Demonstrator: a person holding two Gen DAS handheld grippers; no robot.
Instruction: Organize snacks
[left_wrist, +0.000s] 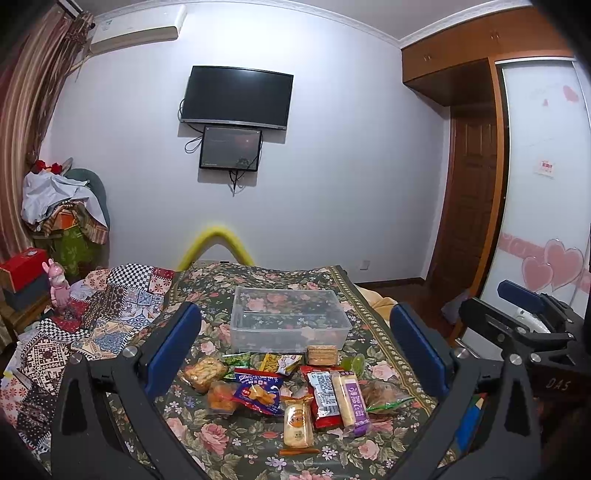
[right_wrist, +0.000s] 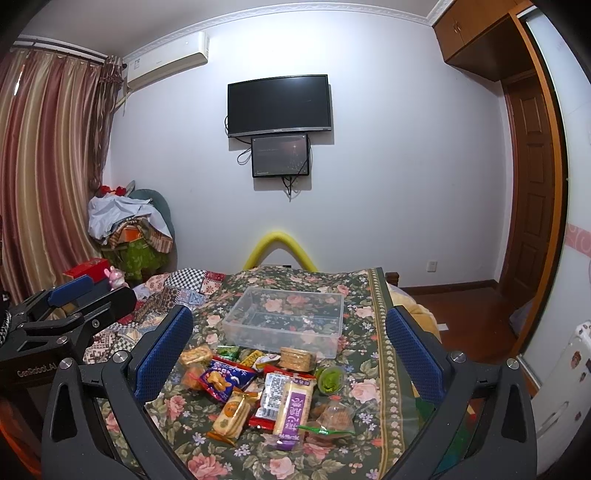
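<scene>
A clear plastic box (left_wrist: 290, 319) (right_wrist: 284, 321) stands empty on the floral cloth. In front of it lies a heap of snacks: a blue chip bag (left_wrist: 258, 393) (right_wrist: 221, 380), a purple-and-white bar (left_wrist: 352, 400) (right_wrist: 293, 411), a red packet (left_wrist: 325, 395) (right_wrist: 275, 397), a yellow cake pack (left_wrist: 297, 424) (right_wrist: 232, 413), crackers (left_wrist: 322, 354) (right_wrist: 296, 358) and a green jelly cup (right_wrist: 330, 380). My left gripper (left_wrist: 295, 339) is open and empty above the heap. My right gripper (right_wrist: 290, 339) is open and empty above it too.
The floral cloth (left_wrist: 229, 443) covers a table whose right edge drops to the wooden floor (right_wrist: 469, 317). A patchwork blanket (left_wrist: 92, 325) lies left. The right gripper's body (left_wrist: 517, 325) shows at the right of the left wrist view; the left gripper's body (right_wrist: 62, 317) shows at the left of the right wrist view.
</scene>
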